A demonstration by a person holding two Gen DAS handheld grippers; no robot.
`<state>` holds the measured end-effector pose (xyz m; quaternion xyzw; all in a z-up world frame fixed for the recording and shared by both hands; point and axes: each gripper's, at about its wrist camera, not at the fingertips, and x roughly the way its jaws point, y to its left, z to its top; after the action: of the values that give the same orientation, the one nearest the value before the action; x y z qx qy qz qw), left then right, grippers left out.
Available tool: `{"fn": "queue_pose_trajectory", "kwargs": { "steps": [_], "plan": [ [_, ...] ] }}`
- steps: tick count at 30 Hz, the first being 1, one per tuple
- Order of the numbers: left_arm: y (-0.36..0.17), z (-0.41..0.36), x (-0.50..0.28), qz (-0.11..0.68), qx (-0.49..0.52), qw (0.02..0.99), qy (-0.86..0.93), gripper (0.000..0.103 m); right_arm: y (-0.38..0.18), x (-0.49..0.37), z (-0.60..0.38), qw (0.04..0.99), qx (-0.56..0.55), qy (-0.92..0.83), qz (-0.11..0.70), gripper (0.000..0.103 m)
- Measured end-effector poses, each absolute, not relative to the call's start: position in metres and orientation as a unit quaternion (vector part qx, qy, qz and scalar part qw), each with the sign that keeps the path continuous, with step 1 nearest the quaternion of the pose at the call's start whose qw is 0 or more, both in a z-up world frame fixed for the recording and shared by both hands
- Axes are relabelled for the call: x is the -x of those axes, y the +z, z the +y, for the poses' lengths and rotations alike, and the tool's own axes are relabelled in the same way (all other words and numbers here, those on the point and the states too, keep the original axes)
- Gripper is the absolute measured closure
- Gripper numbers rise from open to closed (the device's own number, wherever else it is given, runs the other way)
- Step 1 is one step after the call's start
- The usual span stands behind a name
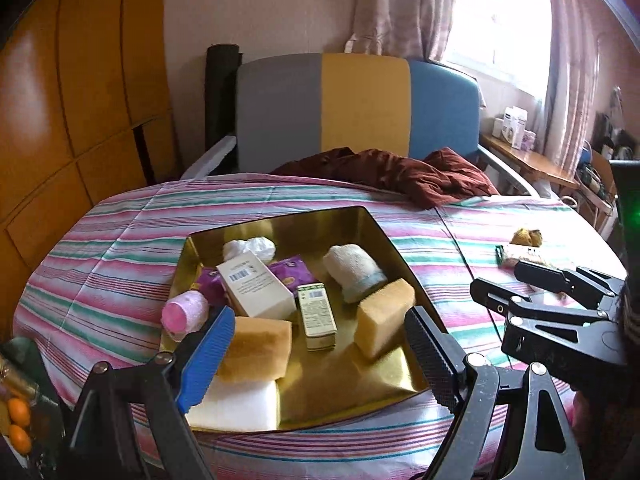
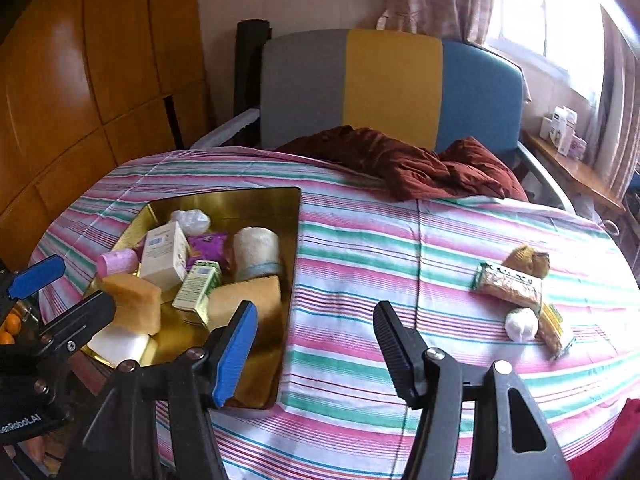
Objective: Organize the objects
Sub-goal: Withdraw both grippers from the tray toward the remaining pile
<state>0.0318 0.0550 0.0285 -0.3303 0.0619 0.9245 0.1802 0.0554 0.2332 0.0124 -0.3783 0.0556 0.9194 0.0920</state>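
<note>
A gold tray sits on the striped bed and holds sponges, a white box, a green box, rolled towels, purple packets and a pink roll. My left gripper is open and empty just above the tray's near part. My right gripper is open and empty over the bedsheet right of the tray; it also shows in the left wrist view. Loose on the bed at right lie a snack bar, a brown sock, a white ball and another packet.
A crumpled maroon cloth lies at the bed's far side below the grey-yellow-blue headboard. Wooden wardrobe at left, a side shelf with boxes at right. Oranges sit at the near left.
</note>
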Motion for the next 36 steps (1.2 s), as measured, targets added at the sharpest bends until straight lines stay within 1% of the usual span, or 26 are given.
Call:
{"fn": "queue_pose_trajectory", "kwargs": {
  "steps": [7,13,17,21,29,34,36],
  "plan": [
    [0.026,0.068,-0.036,0.079,0.333,0.200,0.918,0.016,0.007,-0.066,0.258,0.114,0.386,0.913,0.071,0.042],
    [0.028,0.082,-0.038,0.092,0.329,0.216,0.915,0.016,0.005,-0.078,0.305,0.144,0.391,0.902,0.116,0.042],
    [0.031,0.095,-0.039,0.099,0.324,0.234,0.911,0.016,0.008,-0.088,0.344,0.175,0.387,0.894,0.143,0.042],
    [0.031,0.111,-0.040,0.109,0.323,0.258,0.904,0.016,0.007,-0.103,0.393,0.227,0.383,0.879,0.174,0.042],
    [0.028,0.145,-0.035,0.124,0.330,0.289,0.890,0.016,-0.009,-0.152,0.493,0.356,0.363,0.818,0.270,0.041],
    [0.025,0.177,-0.030,0.137,0.340,0.318,0.874,0.016,-0.032,-0.180,0.529,0.376,0.326,0.783,0.372,0.041],
    [0.022,0.192,-0.029,0.142,0.346,0.329,0.867,0.017,-0.035,-0.185,0.533,0.371,0.312,0.780,0.396,0.041]
  ]
}}
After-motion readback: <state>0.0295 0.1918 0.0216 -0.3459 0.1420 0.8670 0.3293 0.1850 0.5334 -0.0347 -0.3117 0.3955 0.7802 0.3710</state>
